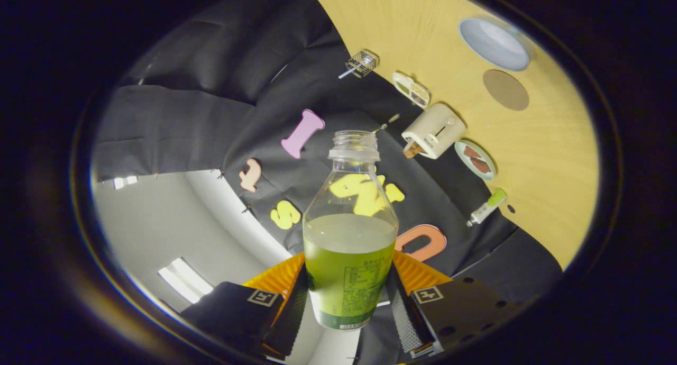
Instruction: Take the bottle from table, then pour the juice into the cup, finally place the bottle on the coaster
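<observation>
An uncapped clear bottle (349, 233) about half full of green juice sits between my fingers, lifted off the table, and the whole view is rolled sideways. My gripper (349, 296) is shut on the bottle, one finger pressing each side of its labelled lower body. Far beyond the bottle's mouth, on the wooden table (555, 158), stands a pale blue cup (496, 43) with its round opening facing me. Beside the cup lies a flat round brown coaster (505, 90).
Along the table's back edge by the black cloth wall stand a small wire basket (362, 63), a compartment tray (411, 89), a cream toaster (435, 131), a small plate with brown pieces (475, 160) and a green-capped tube (486, 208). A grey wall (158, 222) shows beyond the cloth.
</observation>
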The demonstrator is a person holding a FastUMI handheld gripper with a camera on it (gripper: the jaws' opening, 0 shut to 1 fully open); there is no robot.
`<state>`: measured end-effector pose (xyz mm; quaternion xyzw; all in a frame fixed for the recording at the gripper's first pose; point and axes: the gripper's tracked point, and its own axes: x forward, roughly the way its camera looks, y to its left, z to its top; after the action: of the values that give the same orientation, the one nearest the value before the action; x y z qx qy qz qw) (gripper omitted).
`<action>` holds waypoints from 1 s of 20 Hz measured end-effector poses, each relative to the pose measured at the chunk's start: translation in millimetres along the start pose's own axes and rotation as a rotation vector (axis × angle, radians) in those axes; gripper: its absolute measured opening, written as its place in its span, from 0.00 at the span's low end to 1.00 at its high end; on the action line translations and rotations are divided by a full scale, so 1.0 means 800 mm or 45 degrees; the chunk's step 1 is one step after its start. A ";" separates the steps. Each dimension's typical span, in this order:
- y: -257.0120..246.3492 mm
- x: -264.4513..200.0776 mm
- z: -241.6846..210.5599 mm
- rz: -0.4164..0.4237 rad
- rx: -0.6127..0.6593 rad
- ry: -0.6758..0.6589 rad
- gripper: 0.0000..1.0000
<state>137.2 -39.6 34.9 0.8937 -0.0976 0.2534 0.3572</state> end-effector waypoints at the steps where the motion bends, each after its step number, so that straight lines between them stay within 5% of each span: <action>1: 0.006 0.000 -0.002 0.003 0.006 -0.006 0.77; 14: -0.021 0.003 0.003 -0.048 -0.025 -0.032 0.77; 20: -0.053 0.001 -0.002 -0.183 -0.260 -0.021 0.77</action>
<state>152.8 -7.8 11.3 0.8593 -0.0615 0.2086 0.4629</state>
